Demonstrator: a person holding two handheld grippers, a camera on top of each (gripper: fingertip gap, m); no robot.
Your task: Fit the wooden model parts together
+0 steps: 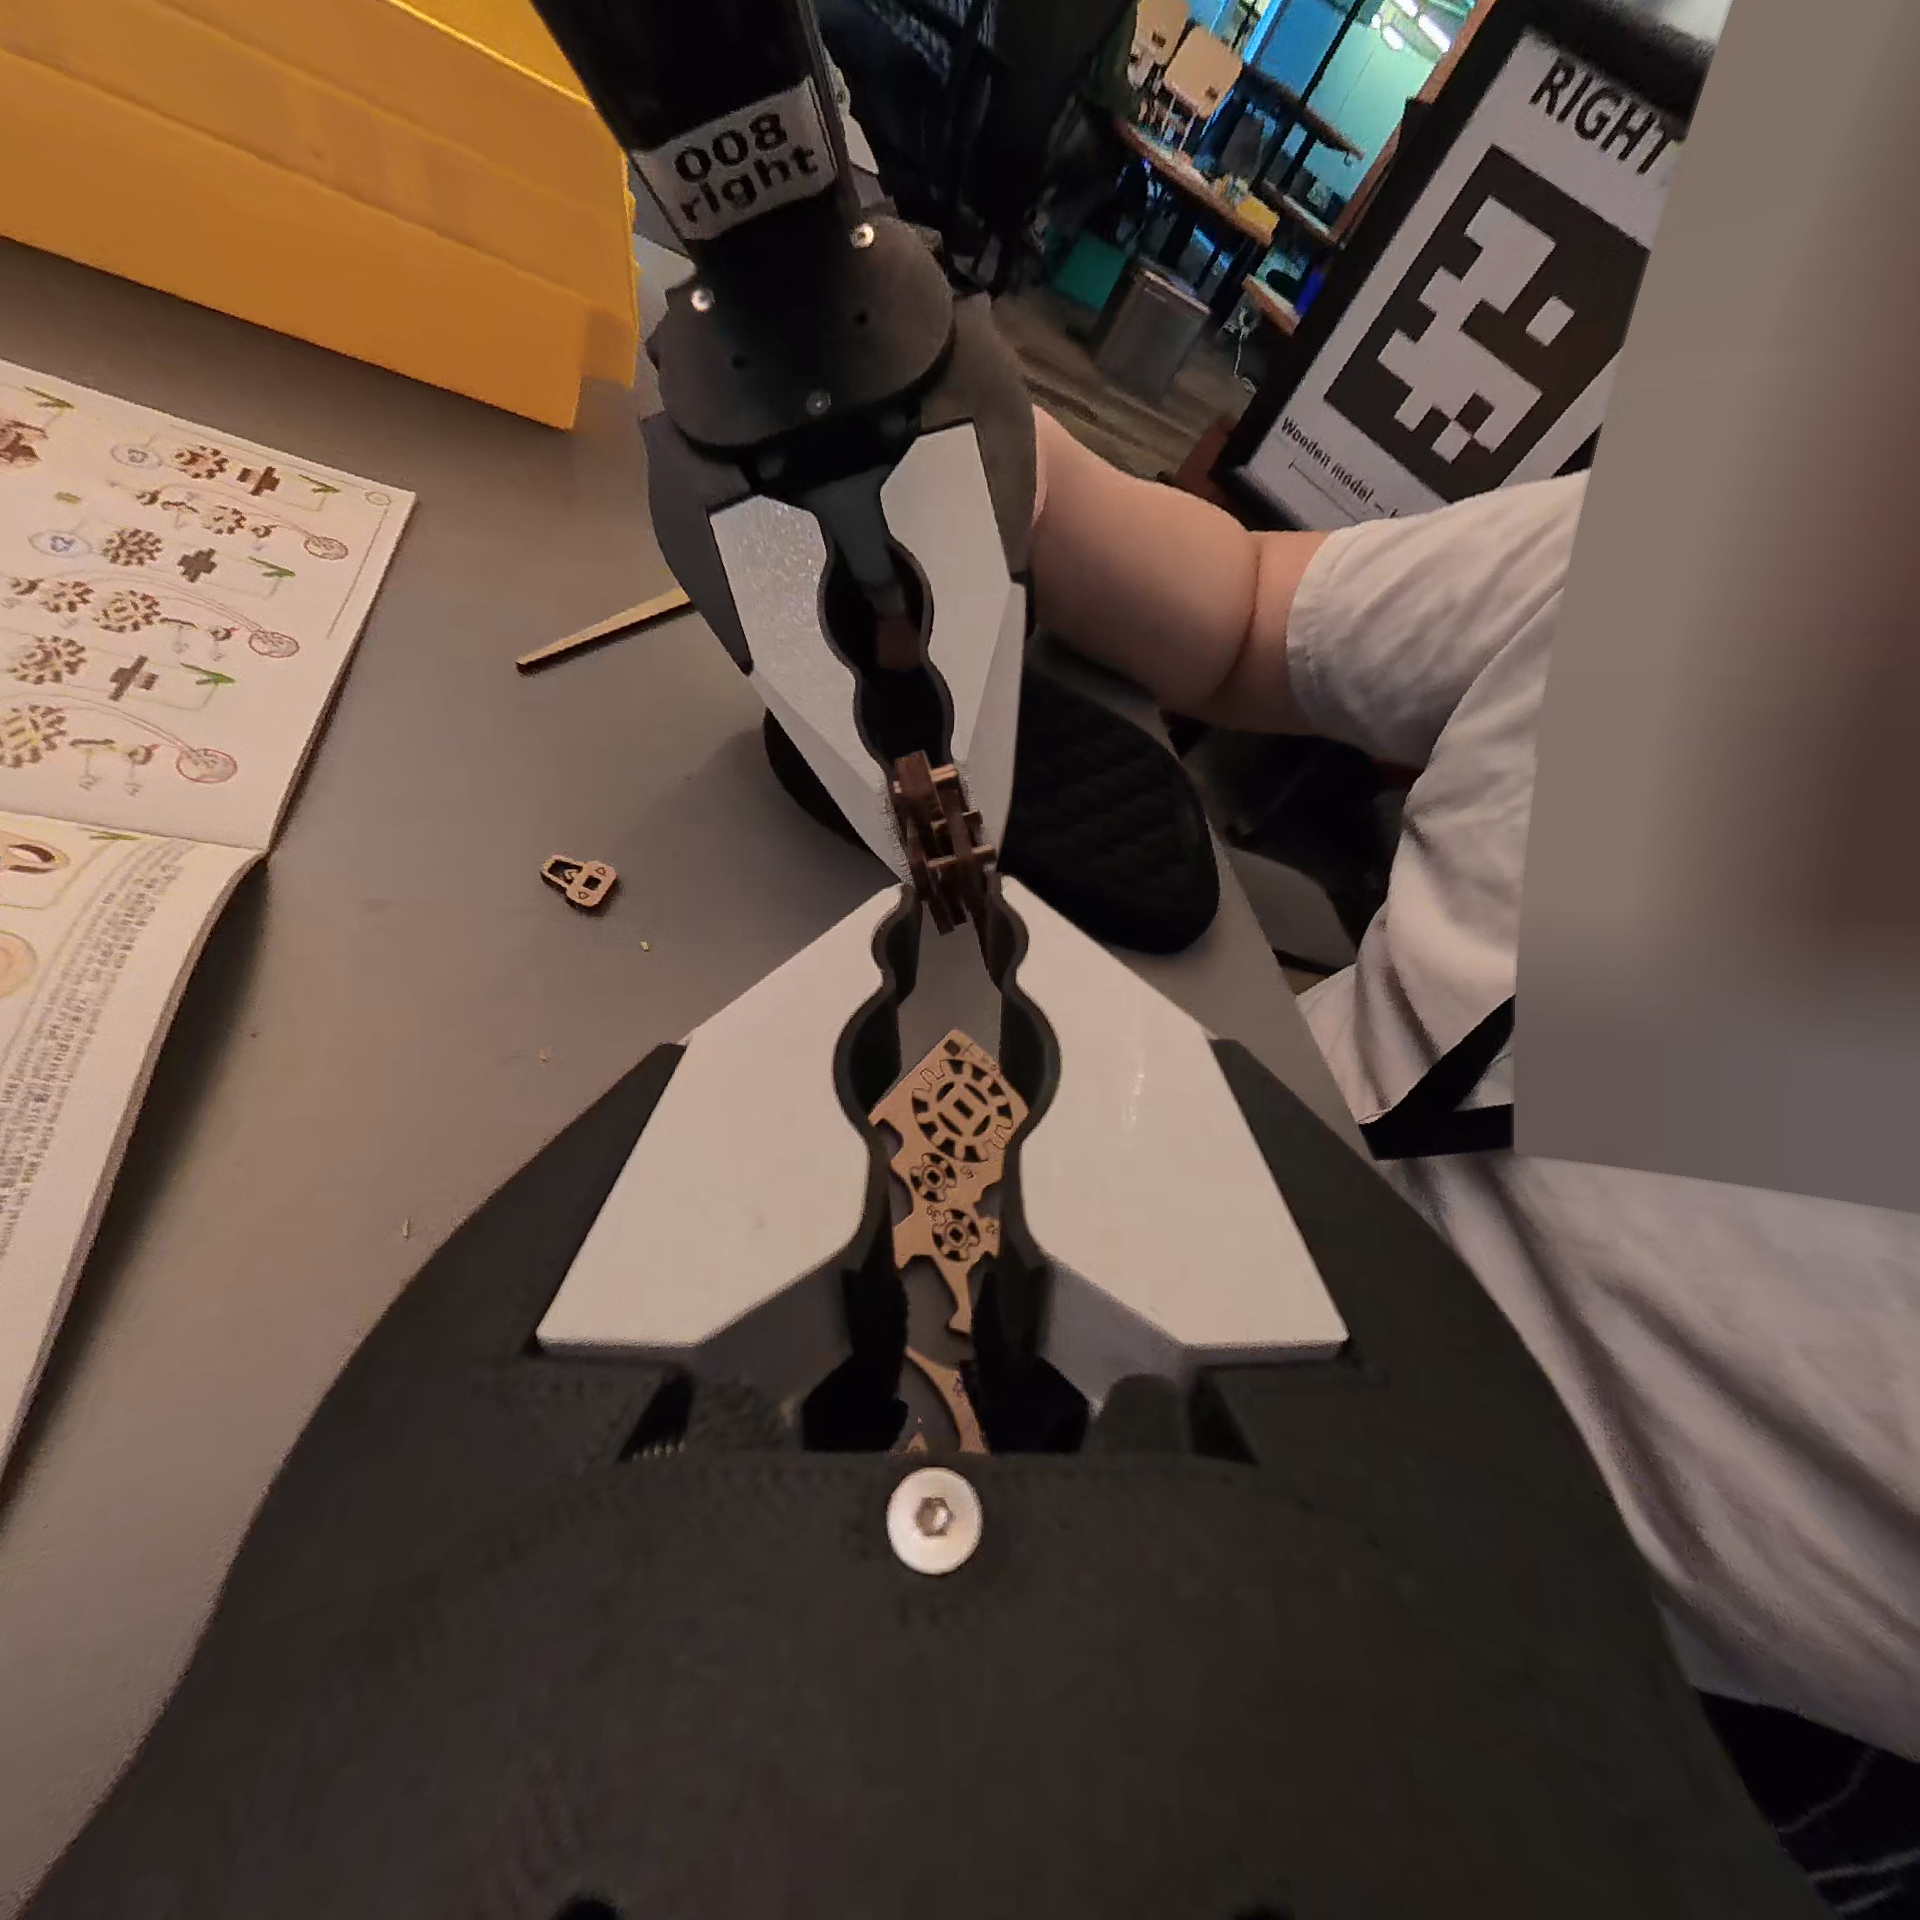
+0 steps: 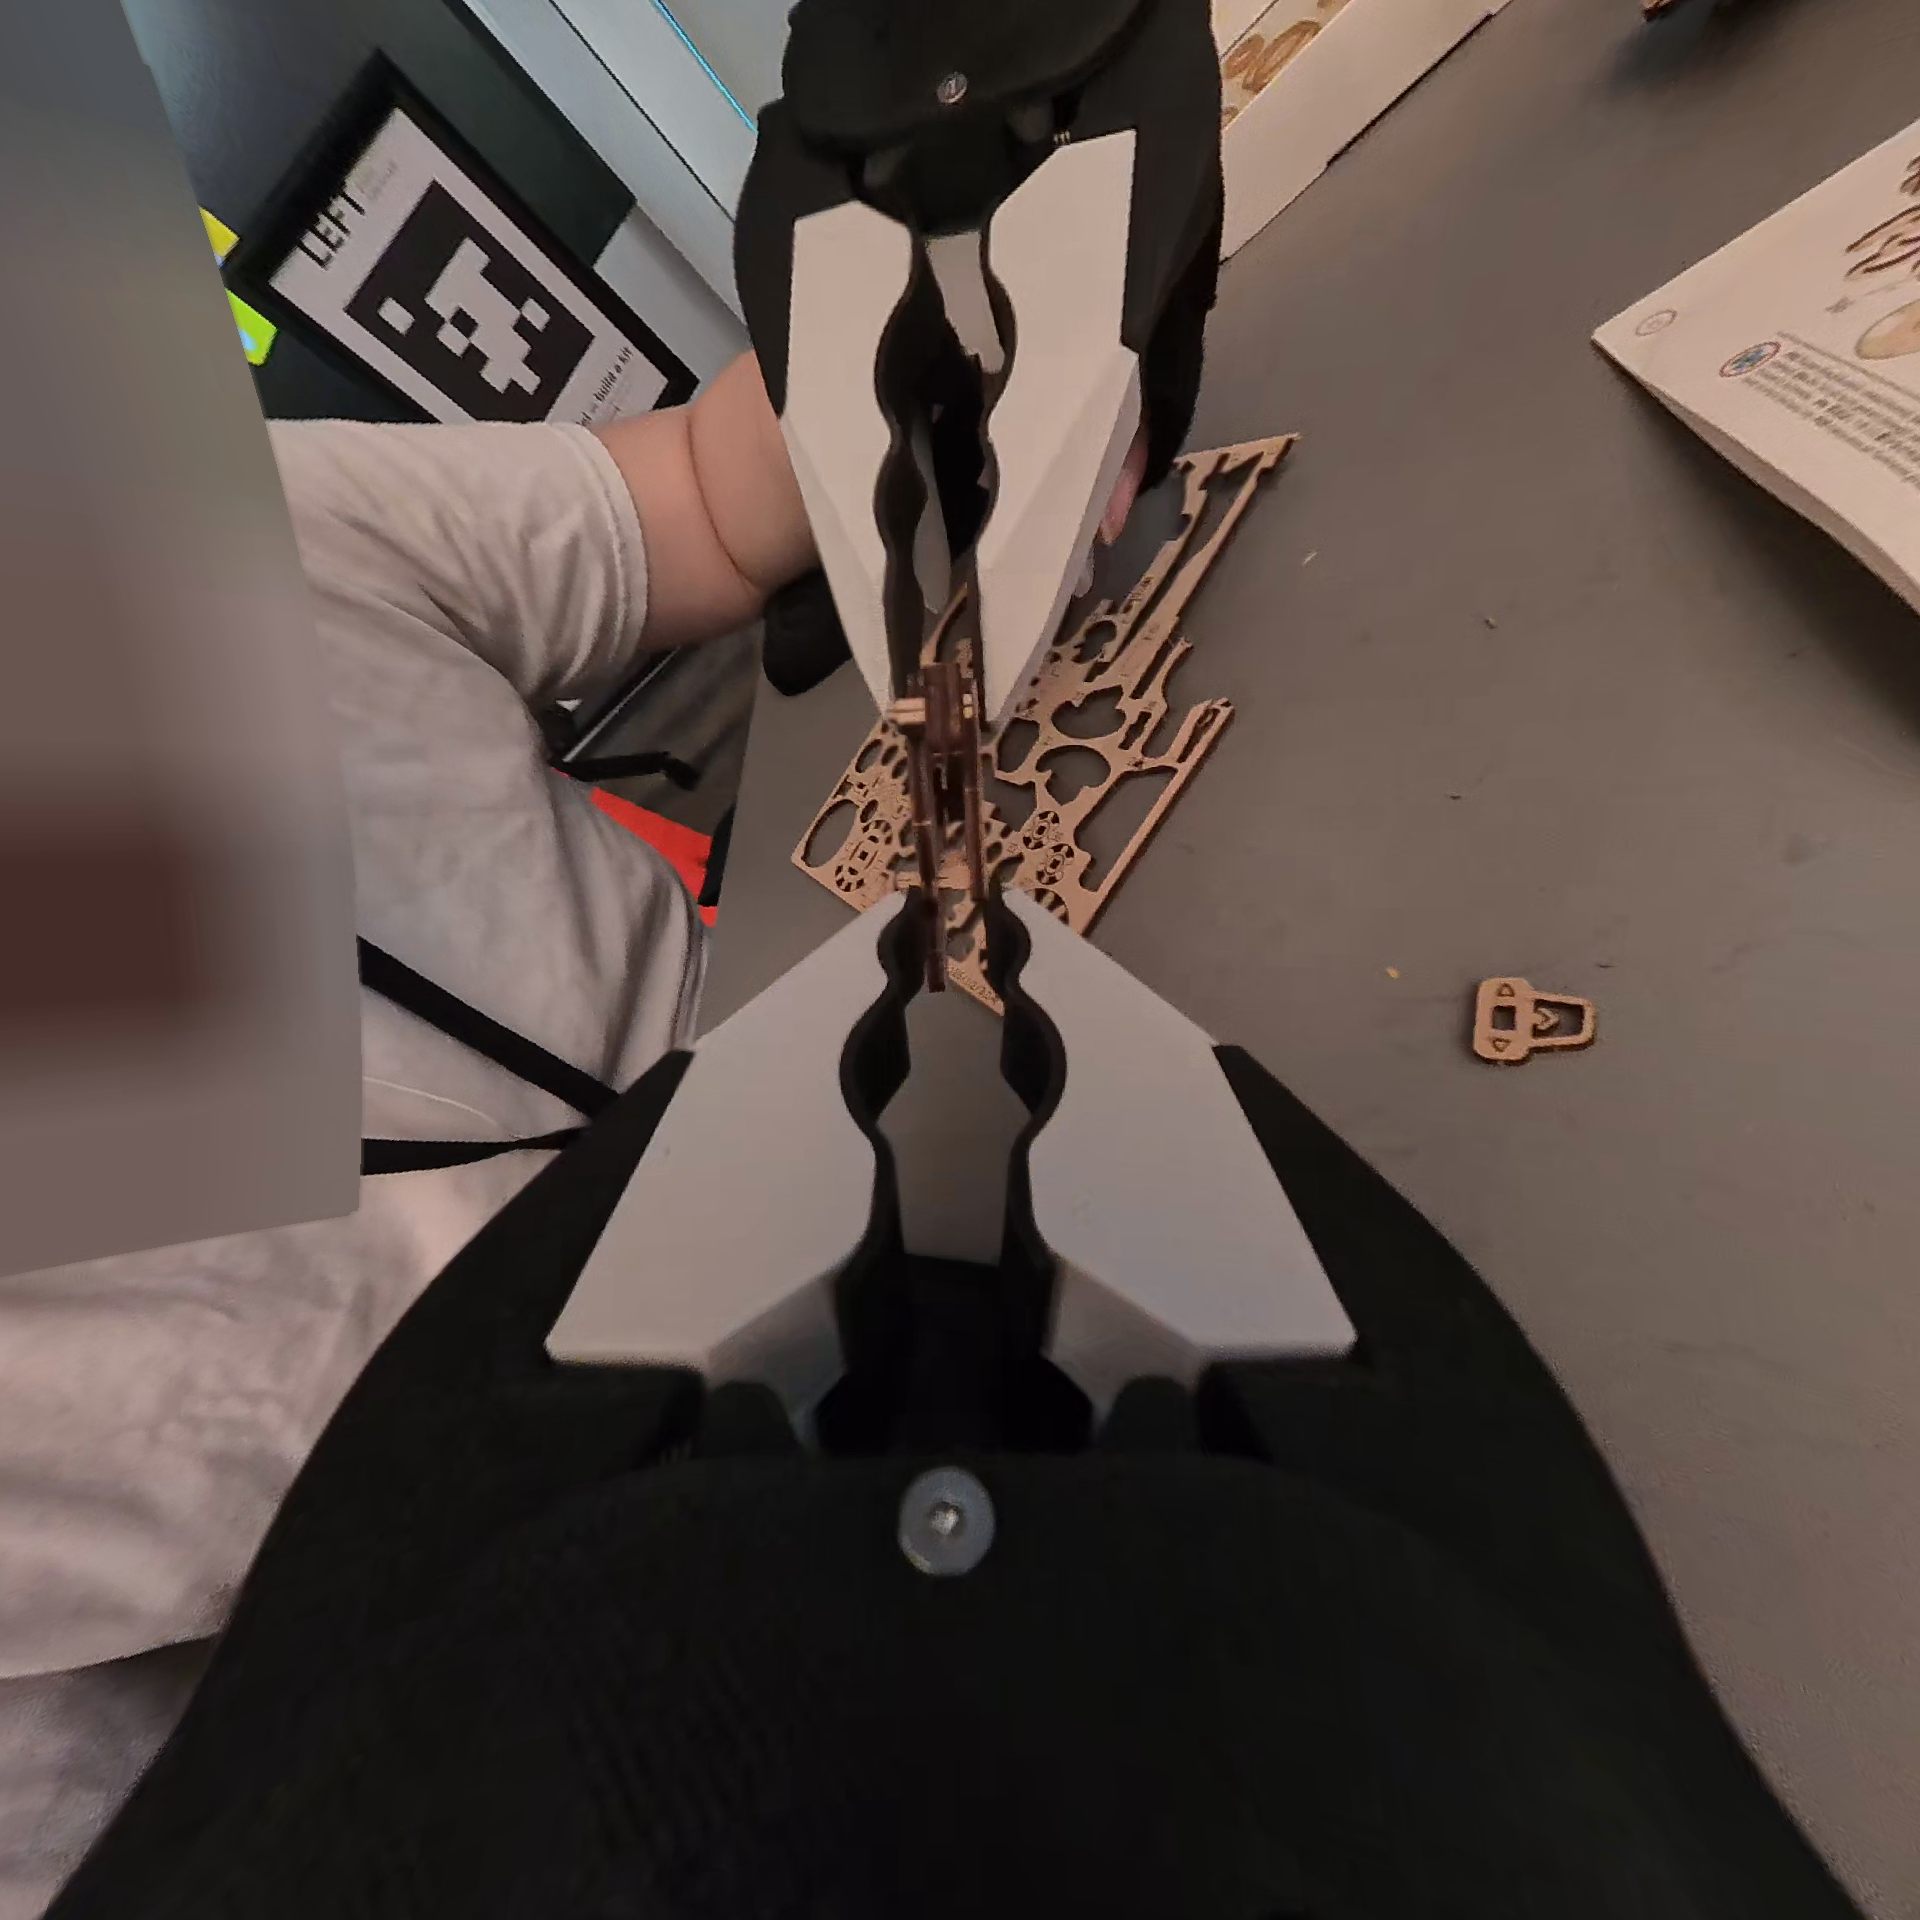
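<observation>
My left tongs (image 1: 951, 914) are closed on a small brown wooden piece (image 1: 940, 842). My right tongs (image 2: 951, 914) are closed on that same piece from the other side, so the two tips almost meet with the piece squeezed between them. The piece is made of a few little flat parts stuck together. It is up in the air above the gray table (image 2: 1455, 727), not lying on it.

Under the piece, on the table, lies a flat wooden sheet (image 2: 1122, 727) with many holes where shapes have been cut out. Through the gap in my left tongs I can see part of this sheet, with little gear shapes in it.

A small loose wooden part (image 2: 1532, 1020) with a loop shape lies by itself on the table, well apart from the sheet. A thin wooden stick (image 1: 603, 636) lies on the table too, past the far tongs.

An open booklet (image 1: 156, 665) with pictures of wooden parts lies flat on the table, near the loose part.

There is a yellow box (image 1: 312, 197) at the far edge of the table, behind the booklet. I can only see its outside wall, so I cannot tell what is in it.

A person in a white shirt (image 1: 1558, 1299) sits close by the table. A board with a black and white square pattern (image 1: 1475, 322) stands behind the arm.
</observation>
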